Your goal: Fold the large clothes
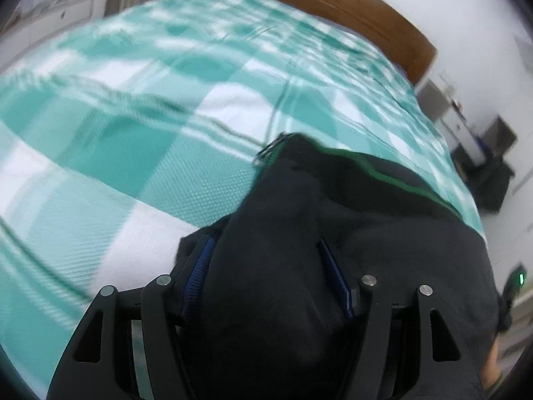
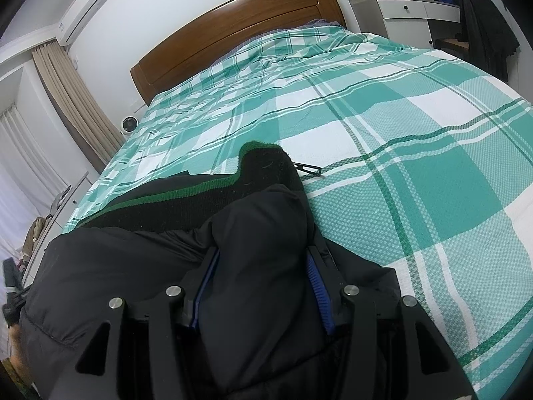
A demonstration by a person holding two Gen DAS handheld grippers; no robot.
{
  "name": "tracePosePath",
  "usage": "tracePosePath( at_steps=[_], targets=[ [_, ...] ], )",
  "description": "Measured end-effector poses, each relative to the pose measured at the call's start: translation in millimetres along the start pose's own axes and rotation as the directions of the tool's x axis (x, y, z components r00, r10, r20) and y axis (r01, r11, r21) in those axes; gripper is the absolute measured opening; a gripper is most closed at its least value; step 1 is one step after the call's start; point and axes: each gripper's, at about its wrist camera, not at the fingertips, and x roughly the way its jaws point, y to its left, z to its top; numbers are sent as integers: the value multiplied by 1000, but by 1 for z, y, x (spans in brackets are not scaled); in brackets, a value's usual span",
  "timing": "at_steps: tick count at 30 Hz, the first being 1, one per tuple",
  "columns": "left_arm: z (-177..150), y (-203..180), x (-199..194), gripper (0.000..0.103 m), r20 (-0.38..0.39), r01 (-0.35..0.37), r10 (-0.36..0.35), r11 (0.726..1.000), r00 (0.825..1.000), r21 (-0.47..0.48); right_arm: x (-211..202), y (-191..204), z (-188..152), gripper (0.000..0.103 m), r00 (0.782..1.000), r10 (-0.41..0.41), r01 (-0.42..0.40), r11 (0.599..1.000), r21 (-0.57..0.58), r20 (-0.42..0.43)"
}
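Note:
A black padded jacket (image 1: 383, 233) with a green-trimmed knit collar lies on a bed with a teal and white plaid cover (image 1: 133, 106). My left gripper (image 1: 266, 266) is shut on a thick bunch of the jacket's fabric, which fills the space between its blue pads (image 1: 200, 270). My right gripper (image 2: 263, 276) is shut on another bunch of the same jacket (image 2: 110, 266). The collar (image 2: 266, 163) and a zipper pull (image 2: 309, 169) lie just ahead on the bed cover (image 2: 416, 166). The left wrist view is blurred by motion.
A wooden headboard (image 2: 233, 26) stands at the far end of the bed. A white desk with a dark garment on a chair (image 2: 483, 23) is at the right. Curtains (image 2: 73, 100) and a small round fan (image 2: 129, 125) are at the left.

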Motion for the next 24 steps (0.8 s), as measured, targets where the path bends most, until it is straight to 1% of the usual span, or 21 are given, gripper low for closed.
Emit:
tracePosePath(
  at_steps=[1, 2, 3, 4, 5, 6, 7, 8, 9, 11, 12, 13, 14, 15, 16, 17, 18, 20, 24],
  targets=[
    [-1, -6, -19, 66, 24, 17, -18, 1000, 1000, 24, 0, 0, 0, 50, 1000, 1, -1, 1000, 1, 1],
    [-2, -16, -42, 71, 58, 31, -34, 998, 998, 52, 0, -1, 0, 50, 1000, 3, -3, 1000, 2, 1],
    [-2, -22, -55, 75, 79, 36, -41, 997, 996, 70, 0, 0, 0, 50, 1000, 4, -4, 1000, 3, 1],
    [-2, -36, -72, 80, 104, 53, -63, 994, 993, 101, 0, -1, 0, 50, 1000, 4, -4, 1000, 2, 1],
    [-1, -55, -86, 84, 115, 94, -110, 986, 987, 140, 0, -1, 0, 50, 1000, 5, -5, 1000, 3, 1],
    [-1, -68, -91, 88, 110, 120, -140, 979, 984, 165, 1, 0, 0, 50, 1000, 5, -5, 1000, 3, 1],
    [0, -90, -93, 88, 89, 157, -179, 966, 980, 207, 0, 0, 0, 50, 1000, 4, -4, 1000, 3, 1],
    [-1, -114, -90, 88, 62, 182, -204, 950, 977, 252, 0, 0, 0, 50, 1000, 4, -4, 1000, 3, 1],
    [-3, -132, -85, 89, 47, 193, -215, 938, 975, 289, 0, -1, 0, 50, 1000, 4, -4, 1000, 3, 1],
    [-11, -169, -66, 91, 21, 184, -205, 911, 978, 368, 1, -1, 0, 50, 1000, 6, -6, 1000, 5, 1],
    [-14, -184, -48, 91, -10, 176, -187, 899, 982, 401, 1, -1, 0, 50, 1000, 8, -8, 1000, 6, 0],
    [-16, -195, -25, 91, -54, 163, -154, 899, 987, 407, 1, -1, 0, 50, 1000, 8, -8, 1000, 6, 0],
    [-18, -199, -1, 91, -93, 146, -119, 913, 989, 382, 1, -1, 0, 50, 1000, 9, -9, 1000, 6, 0],
    [-20, -198, 20, 91, -133, 138, -95, 924, 986, 357, 1, -2, 0, 50, 1000, 9, -9, 1000, 6, 0],
    [-23, -195, 37, 92, -159, 133, -82, 929, 984, 344, 1, -2, 0, 50, 1000, 10, -10, 1000, 7, 1],
    [-26, -192, 49, 94, -161, 138, -86, 929, 983, 343, 0, -2, 0, 50, 1000, 16, -16, 1000, 11, 2],
    [-32, -188, 56, 94, -149, 142, -95, 926, 984, 350, 0, -3, 0, 50, 1000, 24, -24, 1000, 17, 4],
    [-37, -187, 63, 94, -143, 141, -95, 923, 985, 358, 0, -4, 1, 51, 999, 35, -35, 999, 24, 6],
    [-42, -192, 77, 95, -129, 97, -50, 915, 990, 391, 2, -1, 1, 51, 1000, 23, -23, 1000, 16, 4]
  ],
)
